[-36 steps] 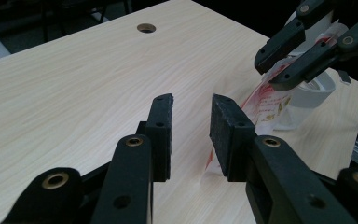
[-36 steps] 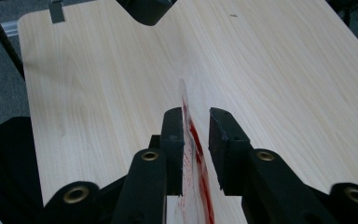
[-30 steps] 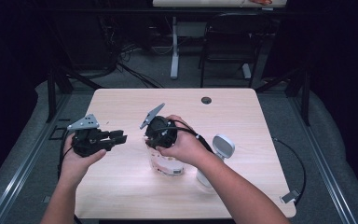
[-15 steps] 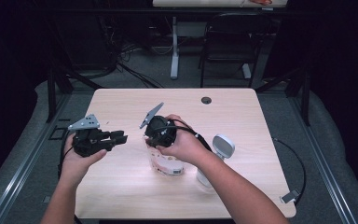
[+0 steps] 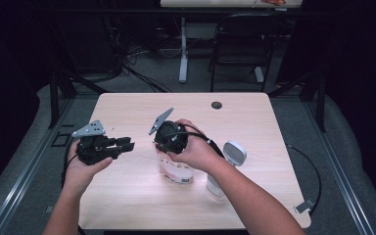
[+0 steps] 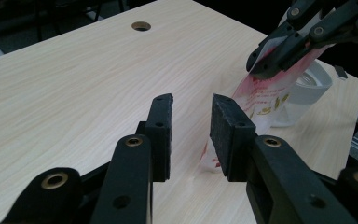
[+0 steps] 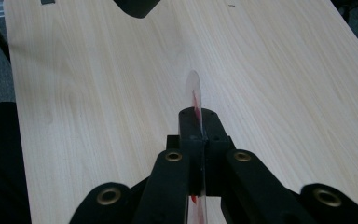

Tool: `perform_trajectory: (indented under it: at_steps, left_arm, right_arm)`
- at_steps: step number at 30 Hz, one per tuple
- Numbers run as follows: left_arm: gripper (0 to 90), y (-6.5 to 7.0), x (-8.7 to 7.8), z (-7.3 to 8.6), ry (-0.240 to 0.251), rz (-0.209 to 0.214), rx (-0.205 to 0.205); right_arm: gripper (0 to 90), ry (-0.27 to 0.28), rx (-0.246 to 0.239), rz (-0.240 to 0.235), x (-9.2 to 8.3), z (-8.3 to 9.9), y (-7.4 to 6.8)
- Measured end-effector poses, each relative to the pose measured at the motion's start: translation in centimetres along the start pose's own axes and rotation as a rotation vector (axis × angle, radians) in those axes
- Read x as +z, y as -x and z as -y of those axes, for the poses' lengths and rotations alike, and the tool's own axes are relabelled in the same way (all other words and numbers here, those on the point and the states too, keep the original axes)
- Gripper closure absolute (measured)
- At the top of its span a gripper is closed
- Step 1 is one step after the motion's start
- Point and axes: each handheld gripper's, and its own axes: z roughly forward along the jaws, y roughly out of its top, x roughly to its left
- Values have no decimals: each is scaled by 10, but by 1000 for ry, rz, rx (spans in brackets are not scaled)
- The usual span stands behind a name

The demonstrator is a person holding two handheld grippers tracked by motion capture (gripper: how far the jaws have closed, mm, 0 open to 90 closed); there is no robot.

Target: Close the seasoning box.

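Two grippers: the right gripper (image 5: 170, 147) is pinching what looks like a pouch (image 6: 261, 93) upright near the desk's (image 5: 127, 196) middle, unmoved since a second ago; the left gripper (image 6: 191, 135) is waiting part-open beside it.

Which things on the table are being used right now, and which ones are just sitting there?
Being used:
- the pouch, pinched at its top by the right gripper
- the left gripper, open and pointed at the pouch

Just sitting there:
- the white tape roll behind the pouch
- the white gadget beside the right forearm
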Motion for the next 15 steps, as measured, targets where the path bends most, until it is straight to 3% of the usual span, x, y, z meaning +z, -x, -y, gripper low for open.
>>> perform_trajectory:
  at_steps: [8, 15]
  left_arm:
    - [687, 2, 4, 0, -9, 15, 7]
    - [676, 5, 11, 2, -23, 43, 18]
  right_arm:
    - [900, 73, 17, -7, -18, 3, 2]
    - [900, 103, 18, -3, -32, 8, -1]
